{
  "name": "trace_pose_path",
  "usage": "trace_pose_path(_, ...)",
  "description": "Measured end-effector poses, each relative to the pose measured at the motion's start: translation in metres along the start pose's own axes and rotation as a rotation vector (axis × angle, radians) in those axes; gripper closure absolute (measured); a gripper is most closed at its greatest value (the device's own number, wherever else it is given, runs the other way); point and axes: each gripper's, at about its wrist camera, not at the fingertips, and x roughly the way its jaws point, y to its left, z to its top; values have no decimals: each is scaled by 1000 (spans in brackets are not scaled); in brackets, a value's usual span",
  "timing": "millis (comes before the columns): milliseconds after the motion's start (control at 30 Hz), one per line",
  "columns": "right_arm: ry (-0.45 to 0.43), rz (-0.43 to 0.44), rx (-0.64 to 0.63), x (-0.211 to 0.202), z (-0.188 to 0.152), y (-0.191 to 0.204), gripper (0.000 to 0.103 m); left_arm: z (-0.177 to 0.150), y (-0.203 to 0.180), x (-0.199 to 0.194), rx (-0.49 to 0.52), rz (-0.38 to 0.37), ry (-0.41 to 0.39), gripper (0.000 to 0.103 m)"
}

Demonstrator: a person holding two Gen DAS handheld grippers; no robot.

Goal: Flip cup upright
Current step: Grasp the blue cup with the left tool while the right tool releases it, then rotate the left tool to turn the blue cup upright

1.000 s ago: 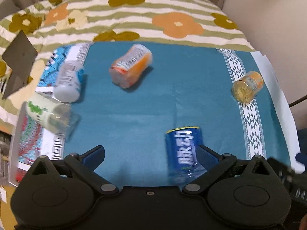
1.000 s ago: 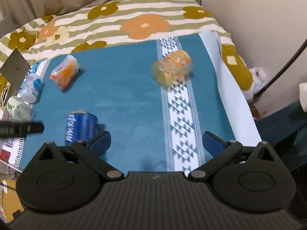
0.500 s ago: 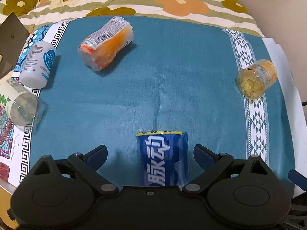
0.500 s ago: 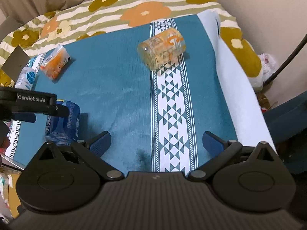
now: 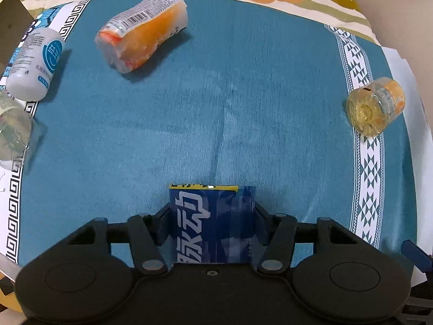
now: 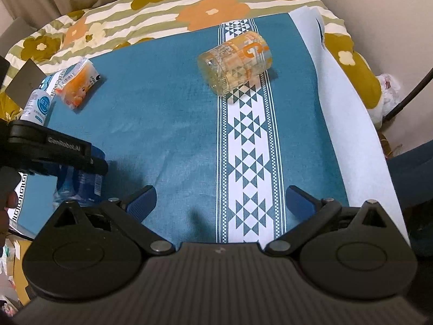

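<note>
— Cup (image 5: pixel 212 223) lies on its side, pinched between the left gripper's (image 5: pixel 212 218) fingers?
— Yes. The right gripper (image 6: pixel 220 200) gapes wide, holding nothing; an orange cup (image 6: pixel 235 61) lies well ahead of it on the cloth (image 6: pixel 162 113).

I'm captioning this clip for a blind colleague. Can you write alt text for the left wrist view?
The left gripper is shut on a blue cup lying on its side on a teal cloth. Four more containers lie tipped over: an orange-labelled one, a white one, a clear one and a yellow one.
</note>
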Motion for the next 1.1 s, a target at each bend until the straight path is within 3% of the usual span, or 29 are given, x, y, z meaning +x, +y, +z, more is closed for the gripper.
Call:
trace_pose_path(233,-4,2,5,-1,-1,1,0,-2,2,-4,6,-14,-6,42)
trace_pose_path(367,-14,6,16,-5,-2,3,0,-2,3,-22,19,-39,-58,42)
trace_pose_path(467,-29,13,25,-9,-2,5,0,-3,2,-38,47,-34,-159,41)
trace_pose_path(567,-45,19,29,-13,-3,7,0,-8,4,-42,65,-31,-315,41)
trace_pose_path(700,-59,22,34,-10,-12,9,0,-24,14,-31,31,-87,-522,41)
trace_pose_path(833,-51,17,43,-3,-25,10,0,-42,22,-15,-8,-116,-611,41)
trace_pose_path(1100,-54,8,66,5,-50,11,0,-75,22,-9,26,-131,-767,41)
